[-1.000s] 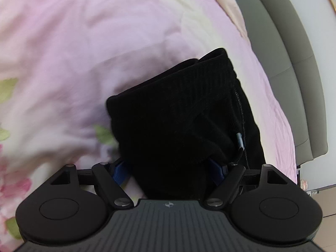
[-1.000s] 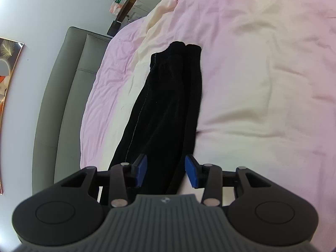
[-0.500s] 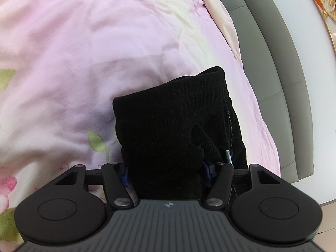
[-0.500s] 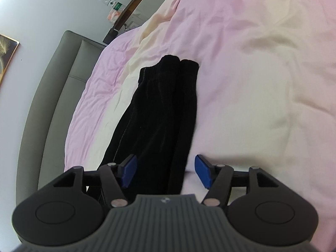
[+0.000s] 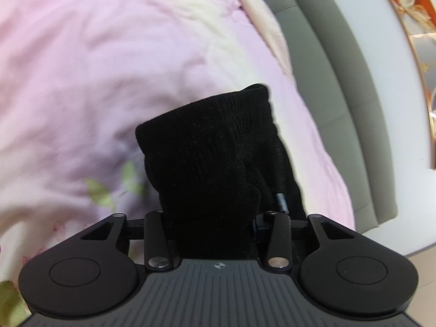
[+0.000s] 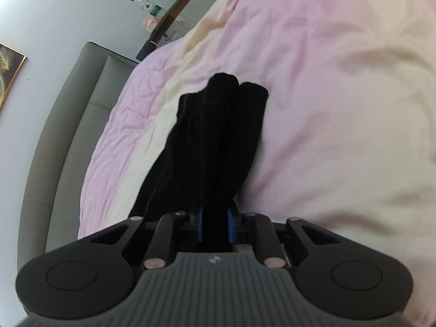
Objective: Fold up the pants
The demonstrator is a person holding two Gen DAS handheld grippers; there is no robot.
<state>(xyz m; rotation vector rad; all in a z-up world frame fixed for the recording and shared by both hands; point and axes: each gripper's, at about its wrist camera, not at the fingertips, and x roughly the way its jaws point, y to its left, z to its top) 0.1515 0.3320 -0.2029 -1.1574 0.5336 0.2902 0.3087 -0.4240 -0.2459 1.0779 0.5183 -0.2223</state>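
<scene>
The black pants (image 6: 207, 147) lie folded lengthwise on the pink bedspread (image 6: 340, 109), stretching away from me. My right gripper (image 6: 214, 224) is shut on the near end of the pants, blue pads (image 6: 231, 226) pressed on the cloth. In the left wrist view the ribbed waistband end of the pants (image 5: 215, 163) fills the space between the fingers. My left gripper (image 5: 212, 226) is shut on this end; its pads are mostly hidden by cloth. A drawstring tip (image 5: 280, 203) hangs at the right side.
A grey padded headboard (image 5: 340, 95) runs along the bed's edge, also in the right wrist view (image 6: 68, 125). A framed picture (image 5: 408, 13) hangs on the white wall. A dark nightstand (image 6: 169, 24) stands beyond the bed.
Both grippers have closed on the pants: the right went from wide open to shut on the near end, the left narrowed onto the waistband end. Both views have shifted and show motion blur.
</scene>
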